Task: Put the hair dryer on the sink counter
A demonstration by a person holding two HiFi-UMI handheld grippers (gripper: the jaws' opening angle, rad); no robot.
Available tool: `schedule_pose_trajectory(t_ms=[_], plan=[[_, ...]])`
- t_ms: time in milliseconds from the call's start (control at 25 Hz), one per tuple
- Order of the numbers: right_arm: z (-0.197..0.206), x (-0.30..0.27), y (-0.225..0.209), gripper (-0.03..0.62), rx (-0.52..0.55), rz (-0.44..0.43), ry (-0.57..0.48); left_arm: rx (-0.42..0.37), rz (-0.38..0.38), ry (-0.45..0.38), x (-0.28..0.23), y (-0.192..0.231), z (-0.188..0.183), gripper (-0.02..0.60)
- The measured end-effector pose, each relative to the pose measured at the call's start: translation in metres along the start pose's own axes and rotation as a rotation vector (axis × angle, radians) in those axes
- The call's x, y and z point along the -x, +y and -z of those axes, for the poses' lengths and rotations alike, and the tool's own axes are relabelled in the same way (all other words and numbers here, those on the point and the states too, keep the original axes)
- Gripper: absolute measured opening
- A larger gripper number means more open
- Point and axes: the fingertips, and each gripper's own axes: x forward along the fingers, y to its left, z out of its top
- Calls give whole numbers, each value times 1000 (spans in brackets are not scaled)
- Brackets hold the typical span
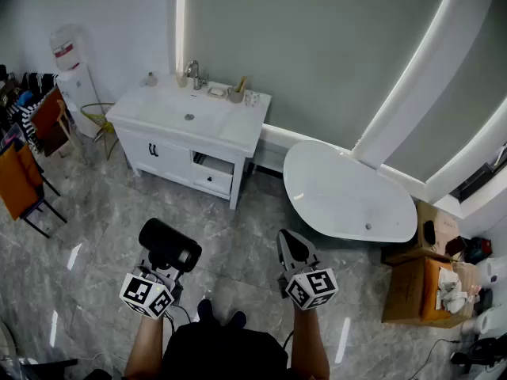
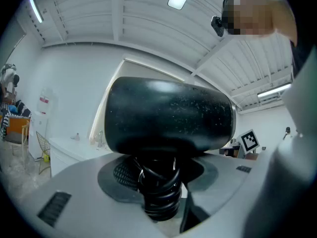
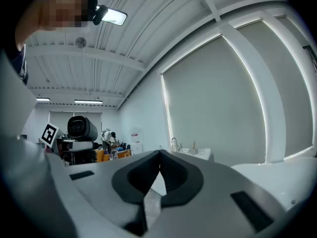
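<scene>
Hair dryer: the black, barrel-bodied plastic hair dryer [image 1: 169,244] is off the floor, carried low in front of the person; its black cord [image 2: 159,195] is coiled round the handle; it is well apart from the counter.
Left gripper: the left gripper [image 1: 164,269] pinches the cord-wrapped handle between its grey jaws; the barrel sits just above them, lying roughly level.
Right gripper: the right gripper [image 1: 291,248] has its jaws pressed together at the tips; nothing is between them.
Sink counter: the white cabinet-style sink counter [image 1: 242,127] stands against the far wall, with a basin, a metal tap [image 1: 193,74] and a few small items along the back; the flat strip to the right of the basin looks bare.
Neighbour: a white oval bathtub [image 1: 348,192] lies to the right of the counter.
Done: the pickup appears complete; the hold looks secure.
Left to do: by the look of it, the walk across the grey marble-look floor [image 1: 103,212]; the setting down on the counter top; the release; most of the task seems to lie ahead.
</scene>
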Motion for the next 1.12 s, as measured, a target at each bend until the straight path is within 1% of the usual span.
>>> schedule_pose_trajectory(t_ms=[160,320,480,600,760,880,1000,1120], plan=[[-1,2,-2,29,-24,-6,-8,6,3,2,-2,-2,1,215],[-4,4,2,29,-24,-25,-23,3,5,3,-1,-3,1,215],[-8,4,11,31,8,-46,-51,3,1,-1,0,-3,2,215],[-7,2,13,31,53,-35,-36,-5,-4,-7,-3,0,-2,215],[-9,-2,14,31,69,-28,-38,-18,-10,-15,-6,4,-7,215],[-6,-3,14,31,98,-6,-33,-17,-7,-18,-7,4,-7,215],[-5,-1,14,31,86,-3,-41,-15,-1,-16,-10,2,-7,215],[-3,2,16,31,79,-1,-34,8,12,-31,-7,0,-9,215]])
